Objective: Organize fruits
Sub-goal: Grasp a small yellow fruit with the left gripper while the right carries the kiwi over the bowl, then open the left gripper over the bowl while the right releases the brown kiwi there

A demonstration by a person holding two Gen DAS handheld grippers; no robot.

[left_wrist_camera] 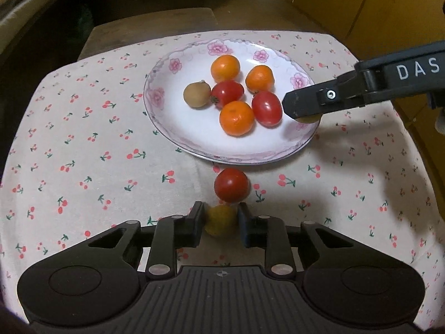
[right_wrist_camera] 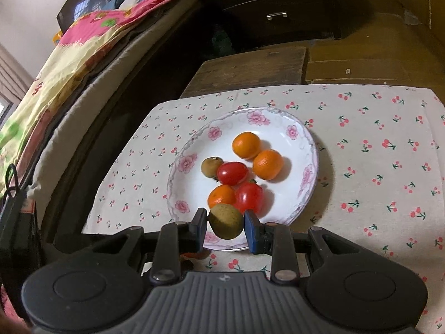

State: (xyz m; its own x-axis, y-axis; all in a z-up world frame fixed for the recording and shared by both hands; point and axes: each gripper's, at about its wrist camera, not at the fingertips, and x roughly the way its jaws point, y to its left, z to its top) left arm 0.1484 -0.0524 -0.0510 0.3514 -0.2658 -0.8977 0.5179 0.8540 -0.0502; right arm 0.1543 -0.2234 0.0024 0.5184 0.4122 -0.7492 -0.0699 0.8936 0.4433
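Yellow-green fruit [left_wrist_camera: 220, 220] is sitting pinched in the left gripper [left_wrist_camera: 221, 218] — lifting clear of the cherry tomato [left_wrist_camera: 231, 185] seems wise — while the right gripper [right_wrist_camera: 225, 222] is clamping a brownish-green fruit [right_wrist_camera: 225, 221] over the plate [right_wrist_camera: 178, 183] rim.

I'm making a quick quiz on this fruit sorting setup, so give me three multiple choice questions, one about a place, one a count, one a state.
1. Where is the loose red tomato?
A. On the cherry-print cloth, just outside the plate
B. On the plate
C. In the right gripper

2. How many oranges lie on the plate?
A. One
B. Three
C. Five

3. What is the right gripper's state?
A. Open and empty
B. Shut on a brownish-green fruit
C. Shut on a tomato

Answers: 1 A, it lies on cloth below the rim. 2 B, three orange fruits show. 3 B, the jaws press its sides.
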